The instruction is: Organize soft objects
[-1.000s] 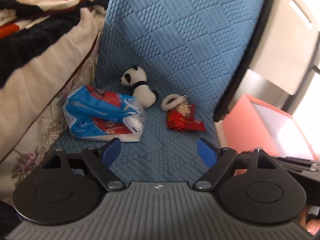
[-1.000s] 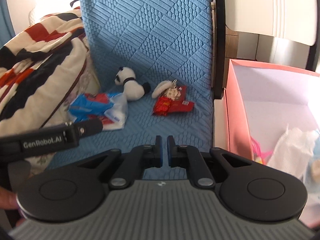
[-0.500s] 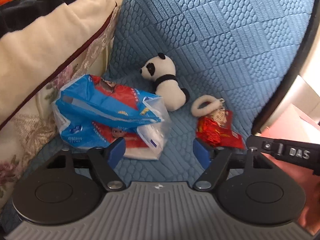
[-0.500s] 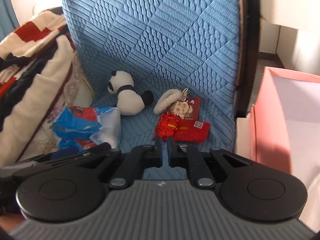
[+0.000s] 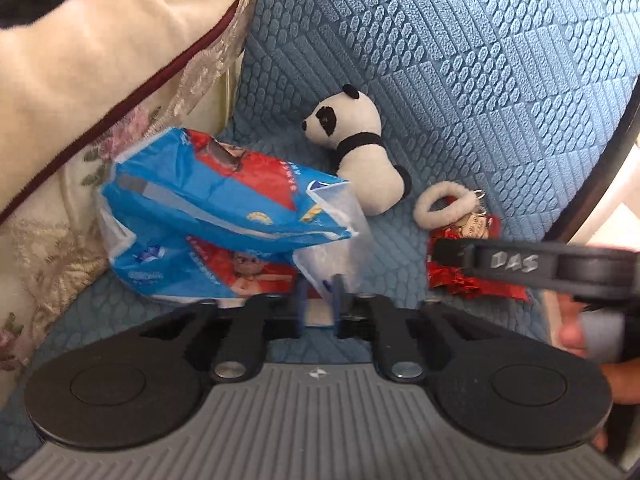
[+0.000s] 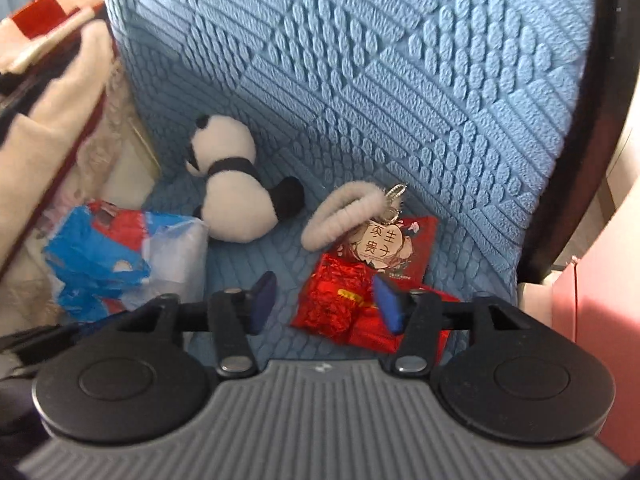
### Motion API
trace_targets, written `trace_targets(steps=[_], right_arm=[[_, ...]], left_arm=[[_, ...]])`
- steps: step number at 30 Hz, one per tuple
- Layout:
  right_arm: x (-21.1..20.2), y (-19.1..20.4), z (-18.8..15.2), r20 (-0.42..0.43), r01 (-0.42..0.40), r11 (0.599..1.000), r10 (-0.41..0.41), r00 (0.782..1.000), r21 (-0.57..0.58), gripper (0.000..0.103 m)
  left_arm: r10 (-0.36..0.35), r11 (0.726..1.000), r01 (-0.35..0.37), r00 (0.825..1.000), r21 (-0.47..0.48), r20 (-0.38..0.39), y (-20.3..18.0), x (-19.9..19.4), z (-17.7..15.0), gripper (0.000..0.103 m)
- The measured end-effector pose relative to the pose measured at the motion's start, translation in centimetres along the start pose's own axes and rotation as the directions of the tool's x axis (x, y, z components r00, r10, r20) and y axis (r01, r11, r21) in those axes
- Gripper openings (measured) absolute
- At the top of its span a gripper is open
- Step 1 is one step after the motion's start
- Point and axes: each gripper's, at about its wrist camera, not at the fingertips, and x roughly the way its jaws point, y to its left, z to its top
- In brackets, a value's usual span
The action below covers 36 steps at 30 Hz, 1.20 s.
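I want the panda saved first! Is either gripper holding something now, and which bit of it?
Not the panda. The left gripper is closing on the tissue pack's clear plastic corner. The right gripper is opening over the red packet, holding nothing.

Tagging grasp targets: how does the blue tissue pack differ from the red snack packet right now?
The blue tissue pack is the bigger, a puffy crumpled bag with clear plastic at one end; the red snack packet is small and flat. The left gripper is closing on the tissue pack's clear end; the right gripper is opening over the snack packet, not pressing it. A fluffy keyring lies on the snack packet only. Both rest on the blue seat cushion.
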Motion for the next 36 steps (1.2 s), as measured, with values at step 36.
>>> trace_targets(steps=[36], right_arm=[[-7.8, 1.1, -4.8, 0.008, 0.050, 0.999, -0.050, 0.999, -0.019, 0.031]], left_arm=[[-0.233, 0.965, 0.228, 0.972, 0.129, 0.021, 1.3, -10.3, -5.6, 0.000]])
